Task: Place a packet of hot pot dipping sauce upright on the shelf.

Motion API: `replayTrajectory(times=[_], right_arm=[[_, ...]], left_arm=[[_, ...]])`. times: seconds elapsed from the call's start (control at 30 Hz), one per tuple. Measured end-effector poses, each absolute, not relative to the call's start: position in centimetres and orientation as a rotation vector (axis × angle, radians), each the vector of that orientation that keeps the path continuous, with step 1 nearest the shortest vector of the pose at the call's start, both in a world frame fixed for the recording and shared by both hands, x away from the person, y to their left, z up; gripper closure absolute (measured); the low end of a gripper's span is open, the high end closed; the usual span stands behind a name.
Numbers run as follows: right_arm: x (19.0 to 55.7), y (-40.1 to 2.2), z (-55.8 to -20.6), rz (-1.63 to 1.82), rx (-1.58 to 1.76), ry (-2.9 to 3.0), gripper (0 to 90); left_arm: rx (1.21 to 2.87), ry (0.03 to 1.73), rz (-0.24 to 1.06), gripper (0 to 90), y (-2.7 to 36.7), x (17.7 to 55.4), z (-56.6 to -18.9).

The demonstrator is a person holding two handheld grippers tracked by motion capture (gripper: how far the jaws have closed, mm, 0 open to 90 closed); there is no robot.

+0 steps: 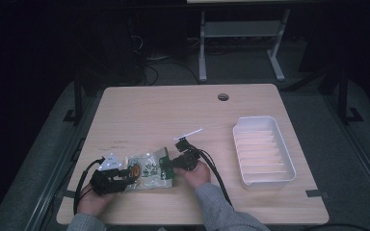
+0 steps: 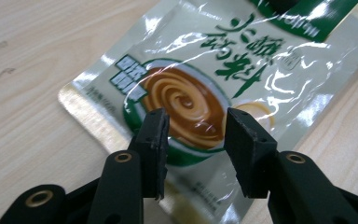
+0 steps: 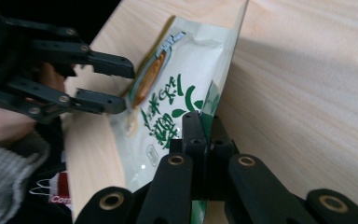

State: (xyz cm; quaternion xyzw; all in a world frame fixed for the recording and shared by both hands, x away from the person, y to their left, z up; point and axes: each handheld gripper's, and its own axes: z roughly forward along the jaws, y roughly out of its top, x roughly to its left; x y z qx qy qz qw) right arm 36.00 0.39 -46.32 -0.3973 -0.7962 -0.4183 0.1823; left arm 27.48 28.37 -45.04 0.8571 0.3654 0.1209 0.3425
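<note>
Pinching the green top edge of the sauce pouch [image 3: 168, 112], the right tongs [image 3: 200, 135] are closed flat on it, jaws together with the foil between them. The left tongs [image 2: 193, 135] stand parted over the pouch's other end, above the printed swirl, gripping nothing. In the high view the pouch [image 1: 147, 169] lies at the near left of the surface [image 1: 183, 110], between both hands. The white tray [image 1: 264, 151] sits well apart to the right, with nothing in it. By my reading, only the first hold is secured; any lifting and carrying remains.
</note>
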Motion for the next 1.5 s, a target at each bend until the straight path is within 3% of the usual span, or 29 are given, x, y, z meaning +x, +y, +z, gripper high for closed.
replayTrajectory(times=[0.83, 1.5], right_arm=[[36.1, -2.4, -36.8, -1.135, -0.93, -2.365, 89.4], [35.1, -4.6, -27.5, -0.891, -0.471, -2.715, 89.6]], left_arm=[[2.201, 0.953, 0.31, 51.5, 28.7, 27.3, -45.0], [2.205, 0.953, 0.302, 50.9, 28.6, 27.3, -45.1]])
